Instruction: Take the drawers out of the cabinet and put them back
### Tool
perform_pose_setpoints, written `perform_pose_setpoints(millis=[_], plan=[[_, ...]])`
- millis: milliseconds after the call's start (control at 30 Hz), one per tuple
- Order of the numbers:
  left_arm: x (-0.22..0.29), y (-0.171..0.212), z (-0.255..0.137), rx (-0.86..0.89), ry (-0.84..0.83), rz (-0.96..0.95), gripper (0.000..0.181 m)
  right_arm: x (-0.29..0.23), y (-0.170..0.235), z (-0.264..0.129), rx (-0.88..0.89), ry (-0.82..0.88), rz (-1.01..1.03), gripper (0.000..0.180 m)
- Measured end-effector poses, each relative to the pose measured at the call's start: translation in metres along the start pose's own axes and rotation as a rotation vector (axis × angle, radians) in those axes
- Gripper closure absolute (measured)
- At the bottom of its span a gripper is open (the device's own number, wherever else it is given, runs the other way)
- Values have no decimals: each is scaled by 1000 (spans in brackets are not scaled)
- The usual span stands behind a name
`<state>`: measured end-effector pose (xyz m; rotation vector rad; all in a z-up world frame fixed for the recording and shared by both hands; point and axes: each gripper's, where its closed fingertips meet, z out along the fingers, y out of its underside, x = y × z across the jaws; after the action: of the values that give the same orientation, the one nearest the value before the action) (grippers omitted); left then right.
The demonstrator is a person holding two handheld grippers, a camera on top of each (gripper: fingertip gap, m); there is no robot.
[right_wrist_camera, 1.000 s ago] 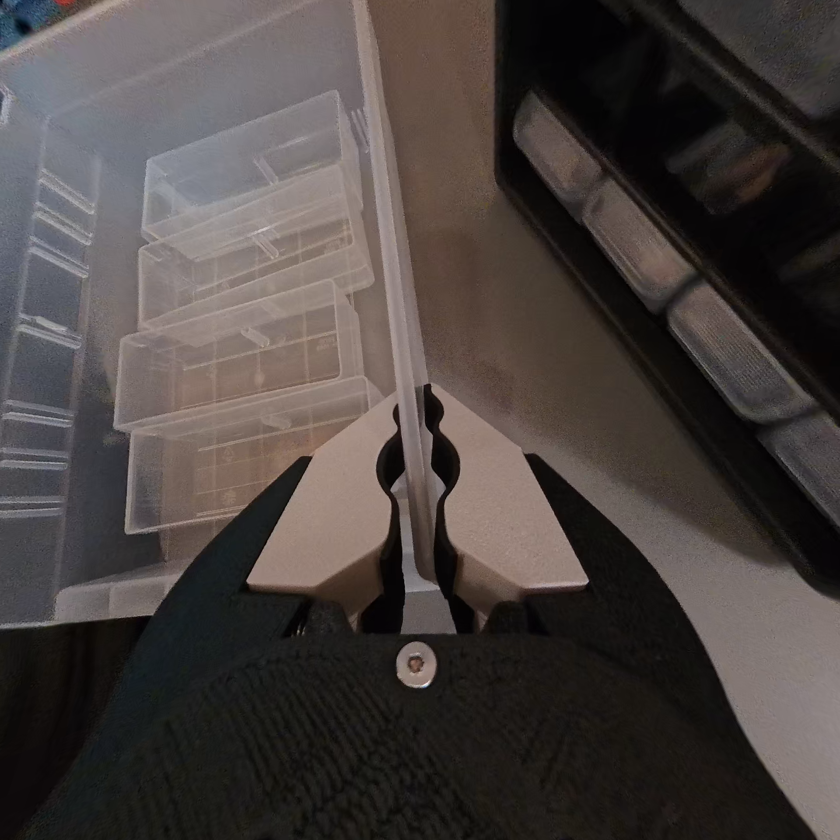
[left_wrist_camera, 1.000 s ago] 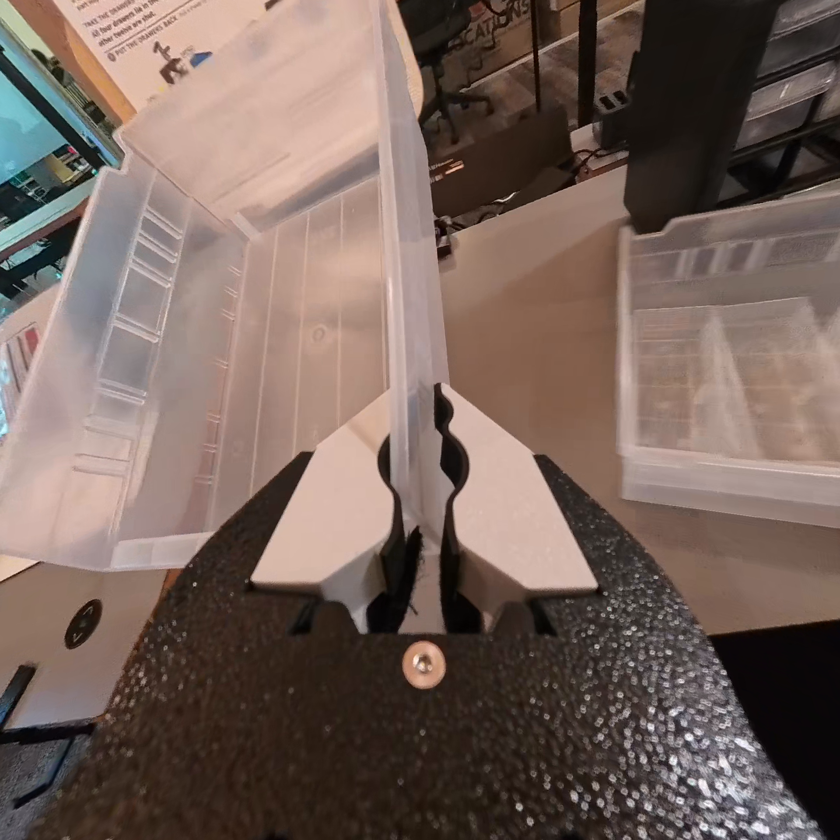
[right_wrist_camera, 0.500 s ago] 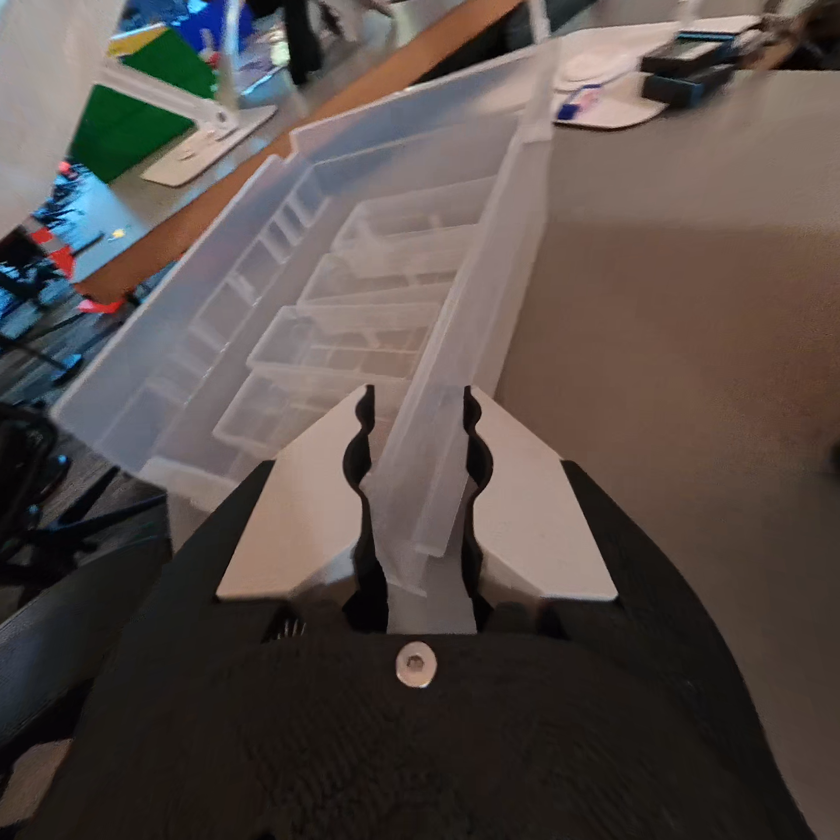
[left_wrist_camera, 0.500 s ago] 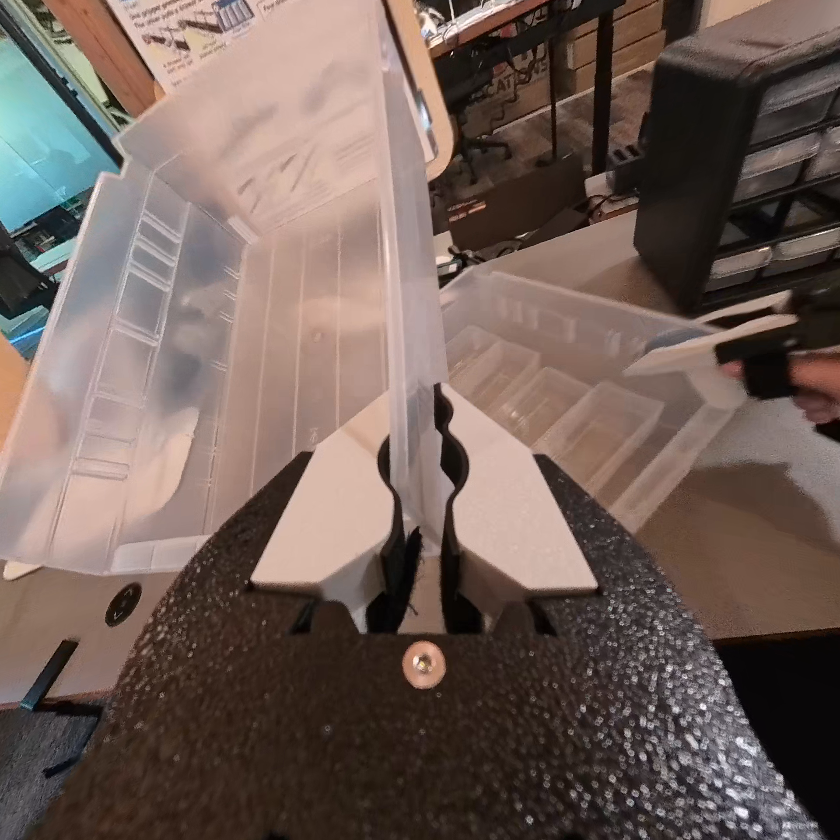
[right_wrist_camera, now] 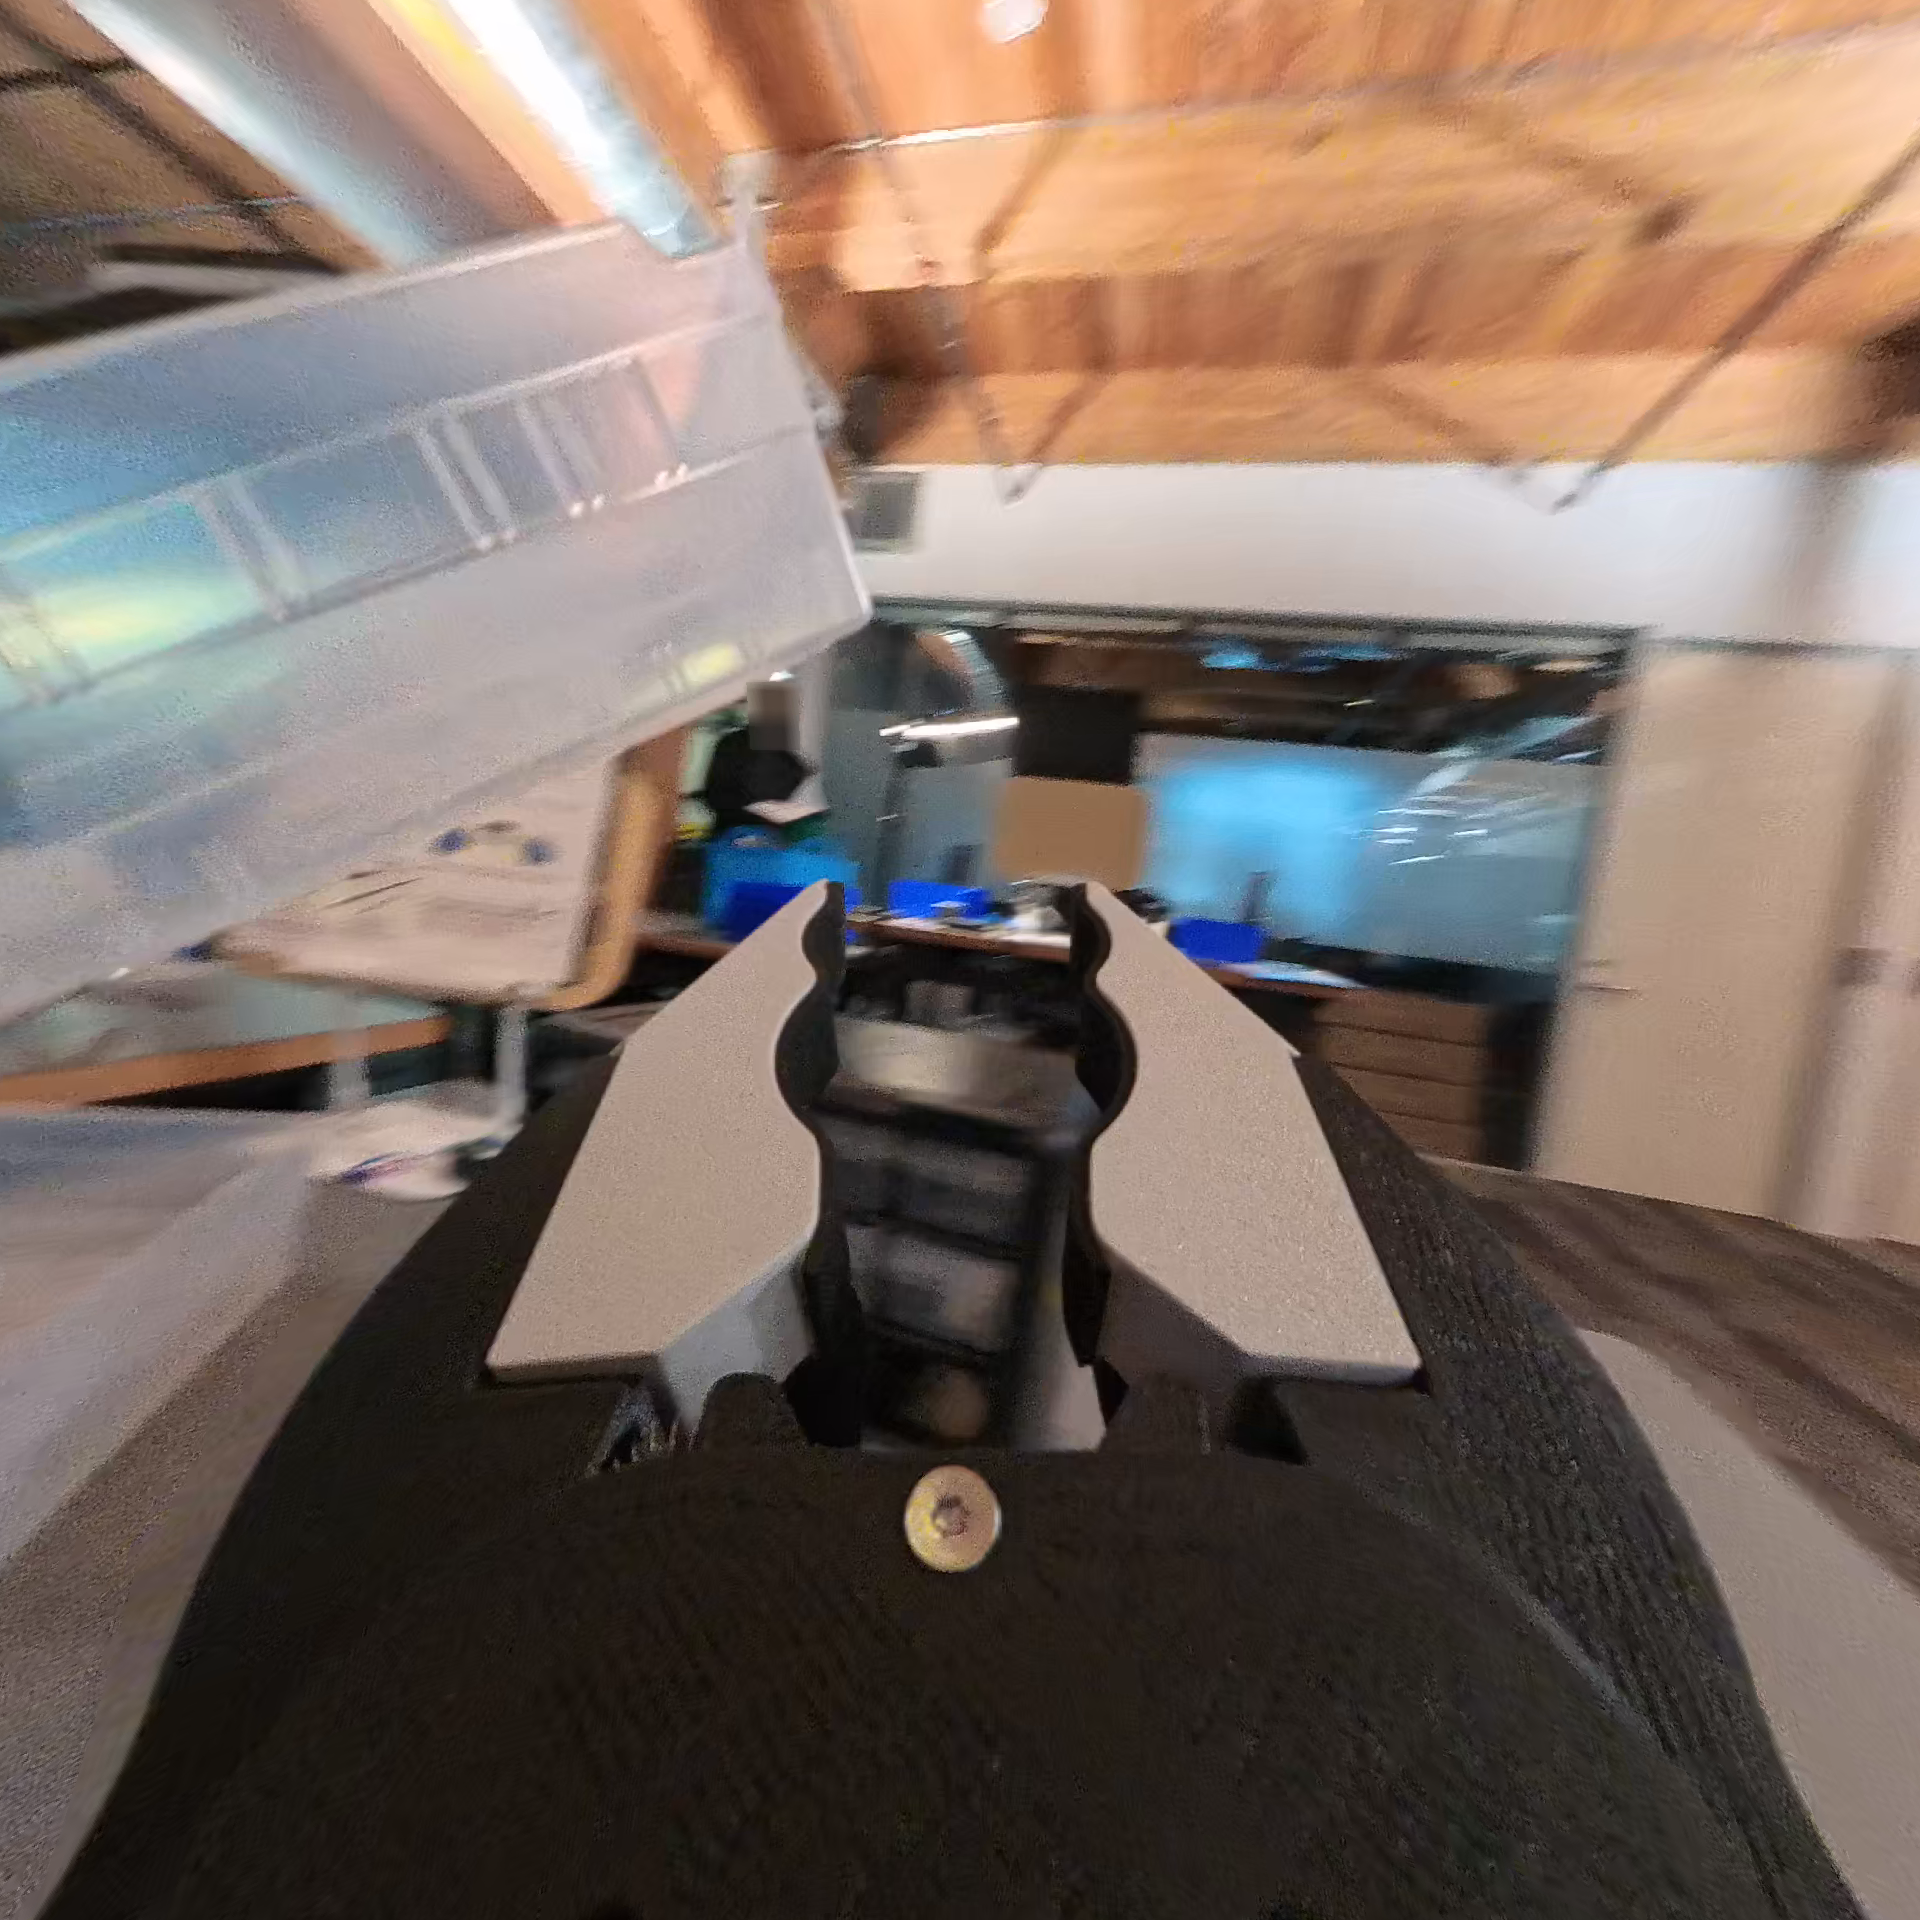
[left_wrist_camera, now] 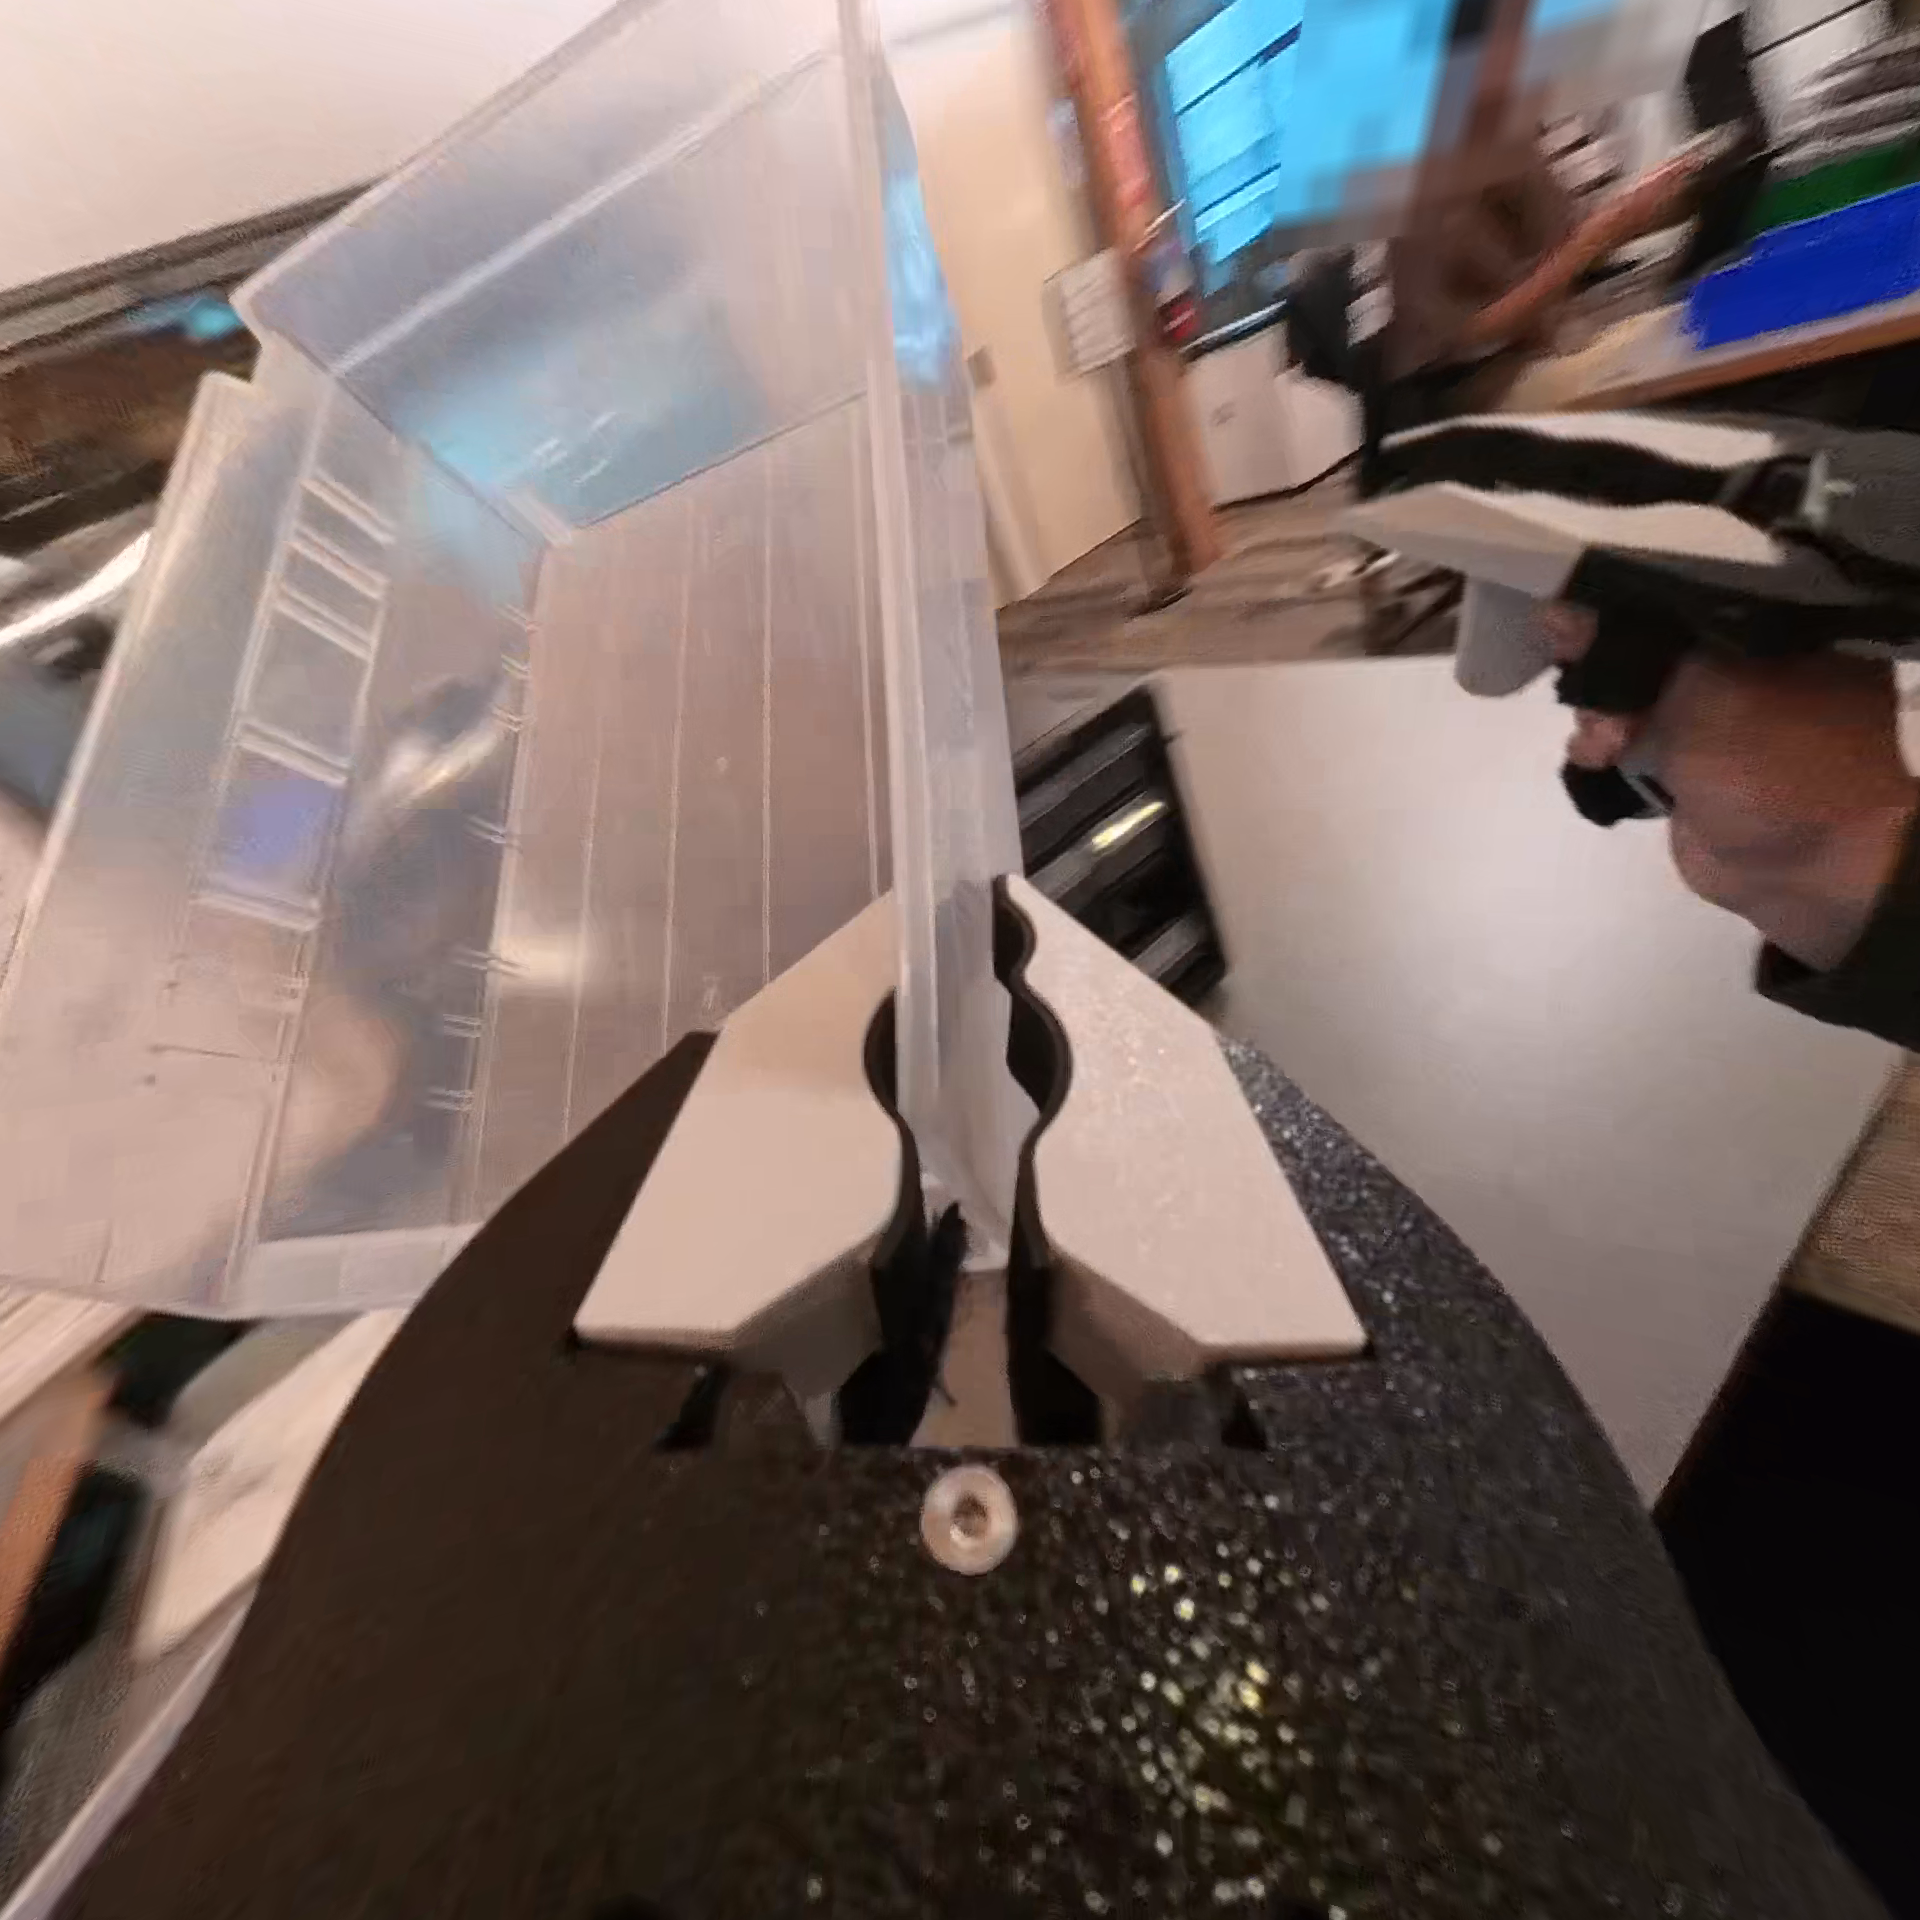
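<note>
My left gripper [left_wrist_camera: 951,904] is shut on the side wall of a large clear empty plastic drawer [left_wrist_camera: 623,727] and holds it tilted up in the air. The same drawer shows at the upper left of the right wrist view [right_wrist_camera: 416,582]. My right gripper [right_wrist_camera: 954,894] is open and empty, and points at the black cabinet [right_wrist_camera: 935,1195], which shows blurred between its fingers. The right gripper also shows in the left wrist view [left_wrist_camera: 1371,483], held by a hand at the right. The cabinet [left_wrist_camera: 1112,831] stands behind the held drawer there.
A second clear bin [right_wrist_camera: 125,1299] lies blurred at the lower left on the pale table [right_wrist_camera: 1766,1558]. The table surface [left_wrist_camera: 1455,935] runs under the right hand. Desks with blue boxes [right_wrist_camera: 779,883] stand far behind.
My right gripper has let go of the bin holding small drawers, opened, and swung up toward the cabinet. My left gripper has raised and turned the empty drawer.
</note>
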<state>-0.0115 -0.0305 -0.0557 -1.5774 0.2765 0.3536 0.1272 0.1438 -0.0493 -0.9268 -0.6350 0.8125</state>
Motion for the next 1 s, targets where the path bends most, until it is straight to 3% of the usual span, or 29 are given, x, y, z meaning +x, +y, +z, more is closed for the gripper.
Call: perform_pose_setpoints(millis=[133, 233, 367, 500, 733, 1000], plan=[[90, -40, 70, 95, 267, 31, 176, 114, -46, -68, 83, 312, -99, 135], [161, -61, 110, 125, 457, 45, 175, 180, -59, -125, 92, 539, -218, 136], [247, -68, 161, 98, 641, 71, 173, 247, -38, -188, -18, 751, -304, 136], [321, -41, 218, 16, 705, 125, 173, 294, 8, -233, -109, 859, -225, 137], [368, 42, 297, -300, 657, 66, 174, 314, 55, -234, -169, 828, -75, 134], [385, 83, 309, -372, 627, 114, 174, 312, 79, -217, -214, 736, 75, 130]])
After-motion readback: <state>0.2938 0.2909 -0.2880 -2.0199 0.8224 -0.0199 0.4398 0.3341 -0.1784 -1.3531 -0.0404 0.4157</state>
